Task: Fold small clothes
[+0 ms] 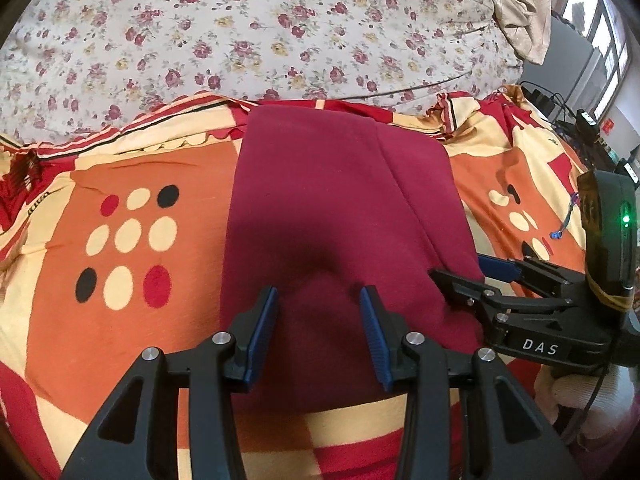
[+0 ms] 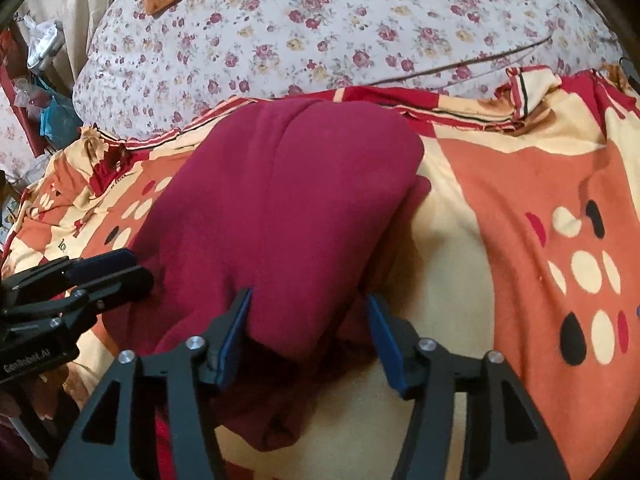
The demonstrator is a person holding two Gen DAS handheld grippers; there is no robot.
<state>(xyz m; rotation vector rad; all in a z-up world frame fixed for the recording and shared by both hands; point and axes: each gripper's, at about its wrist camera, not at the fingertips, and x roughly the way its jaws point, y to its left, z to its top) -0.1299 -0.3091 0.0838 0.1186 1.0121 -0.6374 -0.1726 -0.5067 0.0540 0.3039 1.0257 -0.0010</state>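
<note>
1. Jaws of your left gripper (image 1: 319, 322) stood apart over the near hem of the maroon garment (image 1: 336, 208), gripping nothing.
2. Your right gripper (image 2: 308, 330) also stood apart, straddling the garment's bunched near corner without pinching it.
3. Beyond both, its long axis ran away across the bedspread (image 1: 132, 312) toward the floral quilt (image 1: 240, 32).

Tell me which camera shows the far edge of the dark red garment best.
The left wrist view: the dark red garment lies squarely ahead, its far edge running straight below the floral quilt. The right wrist view shows the garment at a slant, so that edge looks rounded and bunched.
</note>
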